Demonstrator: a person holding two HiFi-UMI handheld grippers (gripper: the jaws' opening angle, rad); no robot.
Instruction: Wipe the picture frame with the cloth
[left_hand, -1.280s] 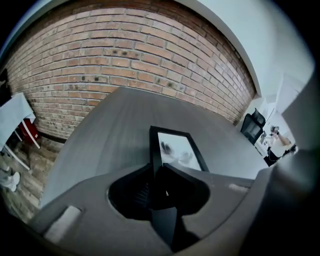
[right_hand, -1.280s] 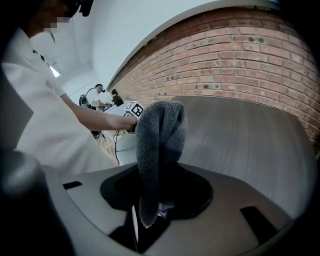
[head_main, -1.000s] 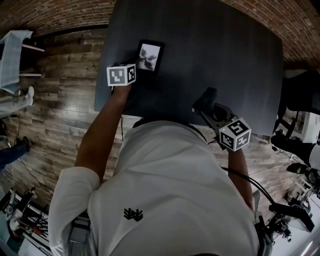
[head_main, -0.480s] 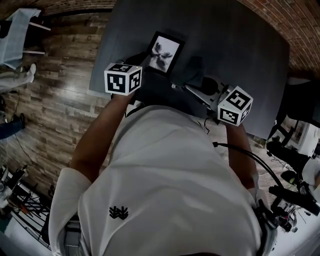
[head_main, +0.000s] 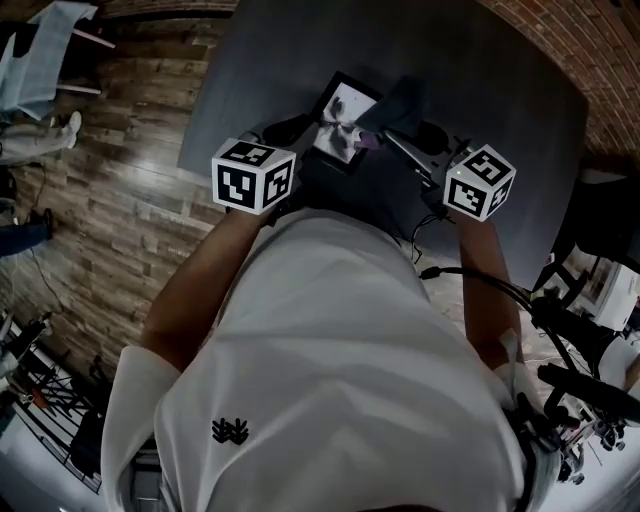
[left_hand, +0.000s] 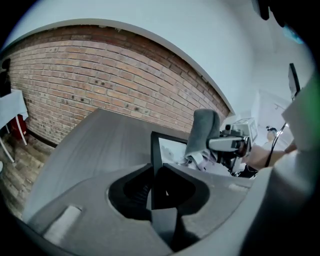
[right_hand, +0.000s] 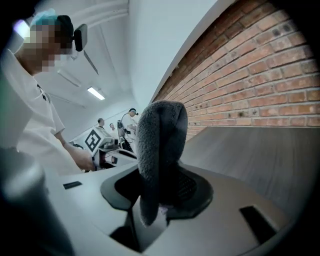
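The left gripper (left_hand: 154, 187) pinches the picture frame (left_hand: 167, 149) near the table's (head_main: 500, 70) left edge. The right gripper (right_hand: 155, 202) clamps the cloth (right_hand: 160, 140) beside it.

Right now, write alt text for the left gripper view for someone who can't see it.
The left gripper has its jaws shut on the edge of a black picture frame, holding it upright over a grey table. The right gripper holds a grey cloth at the frame's face; contact is unclear. A brick wall runs behind.
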